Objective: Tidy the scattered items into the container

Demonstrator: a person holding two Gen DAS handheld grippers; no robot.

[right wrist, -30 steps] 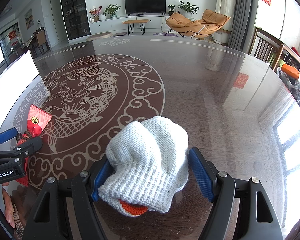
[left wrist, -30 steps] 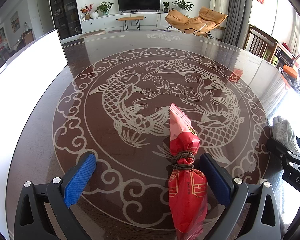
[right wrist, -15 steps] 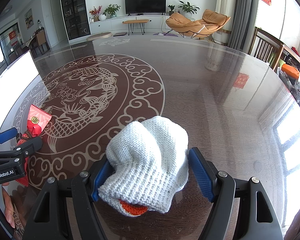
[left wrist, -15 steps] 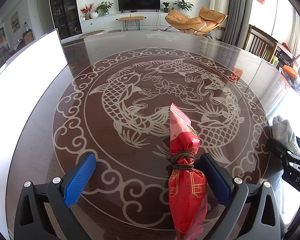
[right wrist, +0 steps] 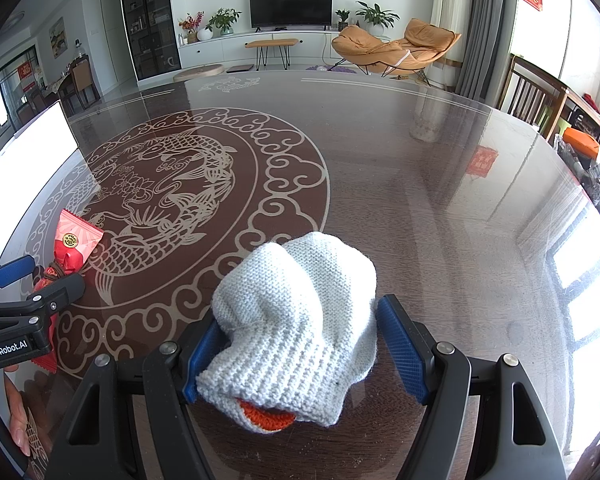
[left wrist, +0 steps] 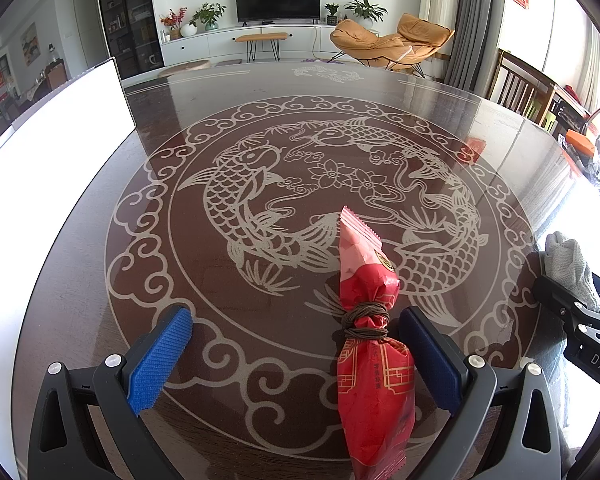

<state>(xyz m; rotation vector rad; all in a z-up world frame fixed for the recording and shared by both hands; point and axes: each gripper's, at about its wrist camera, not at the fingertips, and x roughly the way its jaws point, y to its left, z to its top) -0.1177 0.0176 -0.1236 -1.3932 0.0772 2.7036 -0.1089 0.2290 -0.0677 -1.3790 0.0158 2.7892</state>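
- Left wrist view: nothing differs from one second ago; the left gripper (left wrist: pixel 296 340) stands in the same place over the dark glass table (left wrist: pixel 260 120) with the carp pattern.
- Its jaws are wide open. The left blue pad has only bare table beside it, and the red snack packet (left wrist: pixel 374 376) lies between the pads, close to the right one; whether it touches that pad I cannot tell.
- The packet is tied at its waist with brown cord and lies flat on the table, its crimped end pointing away from the camera, as before.
- The white container (left wrist: pixel 60 128) stands at the left edge of the table, overexposed, well apart from the packet.
- At the right edge, the knitted glove (left wrist: pixel 568 264) and part of the other gripper show, unchanged.
- Right wrist view: this picture also matches the earlier ones.
- The right gripper (right wrist: pixel 300 344) has its jaws open wide around the pale knitted glove (right wrist: pixel 300 320), which lies on the table with an orange cuff towards the camera. The glove covers the left pad, and a narrow gap shows at the right pad.
- At the left, the red snack packet (right wrist: pixel 74 248) lies behind the left gripper (right wrist: pixel 32 284), and a hand (right wrist: pixel 8 412) shows below it.
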